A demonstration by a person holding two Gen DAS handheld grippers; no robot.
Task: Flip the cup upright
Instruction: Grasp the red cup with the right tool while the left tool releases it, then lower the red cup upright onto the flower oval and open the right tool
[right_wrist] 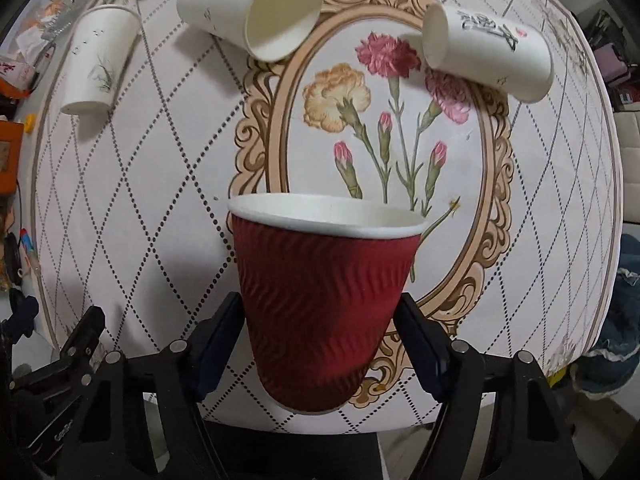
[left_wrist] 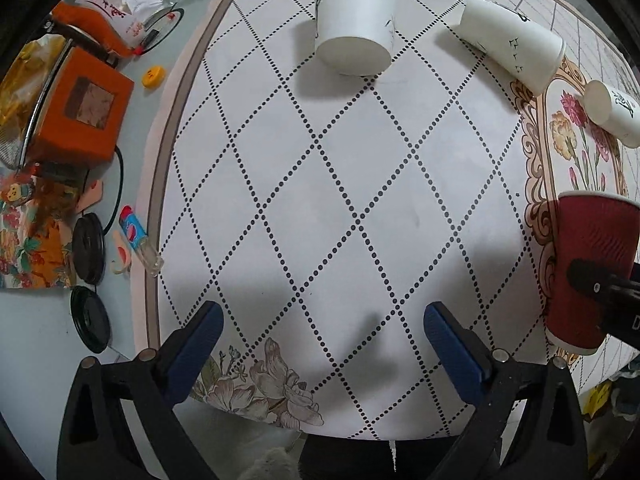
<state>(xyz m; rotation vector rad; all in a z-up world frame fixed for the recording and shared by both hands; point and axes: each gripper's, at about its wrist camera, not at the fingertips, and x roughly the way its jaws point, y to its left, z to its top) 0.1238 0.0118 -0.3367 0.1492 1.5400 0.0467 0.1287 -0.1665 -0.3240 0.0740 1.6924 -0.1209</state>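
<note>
A red ribbed paper cup [right_wrist: 324, 304] with a white rim stands mouth-up between my right gripper's [right_wrist: 320, 340] blue pads, which are shut on its lower half near the mat's front edge. The cup also shows at the right edge of the left wrist view [left_wrist: 588, 272], with a black finger [left_wrist: 592, 284] against it. My left gripper [left_wrist: 322, 340] is open and empty over the dotted diamond mat. One white paper cup [left_wrist: 354, 20] stands upright at the back. Two white cups [right_wrist: 260, 12] [right_wrist: 488, 48] lie on their sides.
A round patterned mat [left_wrist: 320, 200] with a framed flower picture [right_wrist: 384, 128] covers the table. Left of the mat lie an orange box [left_wrist: 80, 116], a yellow cap [left_wrist: 153, 76], black lens caps [left_wrist: 88, 248], a small tube [left_wrist: 138, 240] and clutter.
</note>
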